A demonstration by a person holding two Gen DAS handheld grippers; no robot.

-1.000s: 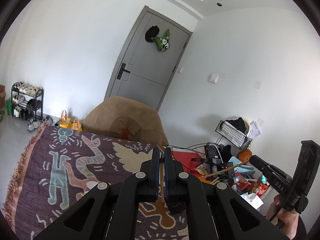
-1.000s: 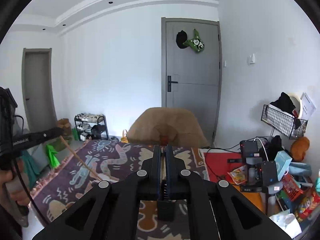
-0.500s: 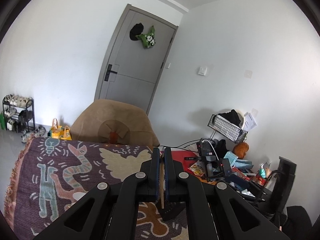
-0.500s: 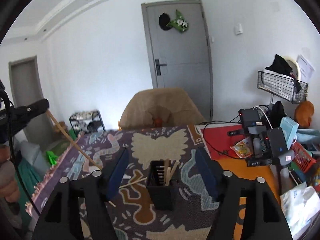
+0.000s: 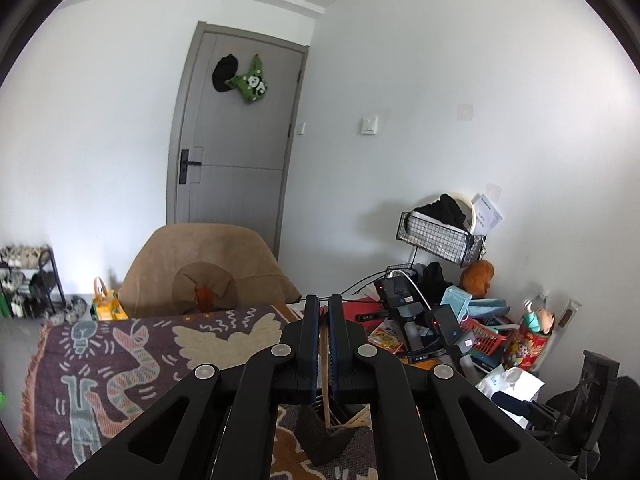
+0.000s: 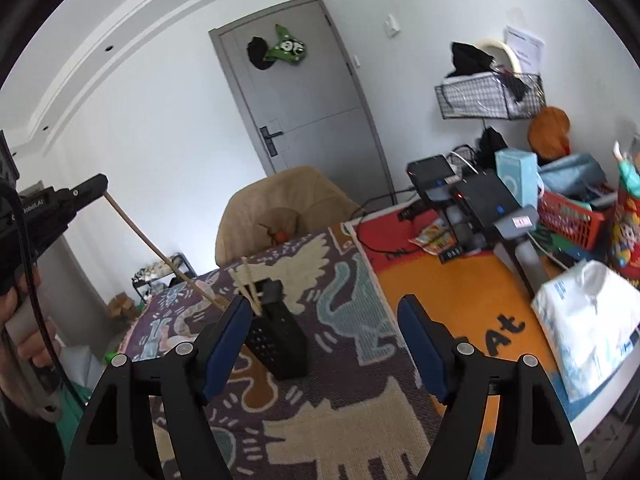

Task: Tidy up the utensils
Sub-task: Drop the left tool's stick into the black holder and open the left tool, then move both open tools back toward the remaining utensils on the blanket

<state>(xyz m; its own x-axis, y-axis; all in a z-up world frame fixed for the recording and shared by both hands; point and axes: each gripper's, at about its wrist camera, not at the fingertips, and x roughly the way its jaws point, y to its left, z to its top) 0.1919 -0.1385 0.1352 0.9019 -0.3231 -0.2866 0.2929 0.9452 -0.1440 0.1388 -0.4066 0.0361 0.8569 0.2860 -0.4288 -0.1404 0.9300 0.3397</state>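
My left gripper (image 5: 324, 312) is shut on a long wooden chopstick (image 5: 325, 376). The stick slants down toward a black perforated utensil holder (image 5: 334, 440) just below the fingers. In the right wrist view, the left gripper (image 6: 102, 182) is at the left in a person's hand. Its chopstick (image 6: 160, 254) runs down to the holder (image 6: 280, 340), and its lower end is hidden behind my right gripper's left finger. Other wooden sticks (image 6: 248, 284) stand in the holder. My right gripper (image 6: 324, 308) is opening, its jaws wide apart with nothing gripped. The holder stands just ahead of its left finger.
The holder stands on a patterned cloth (image 6: 352, 360) beside an orange mat (image 6: 460, 292). A white plastic bag (image 6: 588, 320), black devices (image 6: 480, 196) with cables and a red basket (image 6: 572, 220) crowd the right. A tan chair (image 6: 280, 204) stands behind the table.
My right gripper has gone from shut to wide open, and it has sunk and rolled toward the holder. The left gripper has moved with its chopstick to above the holder.
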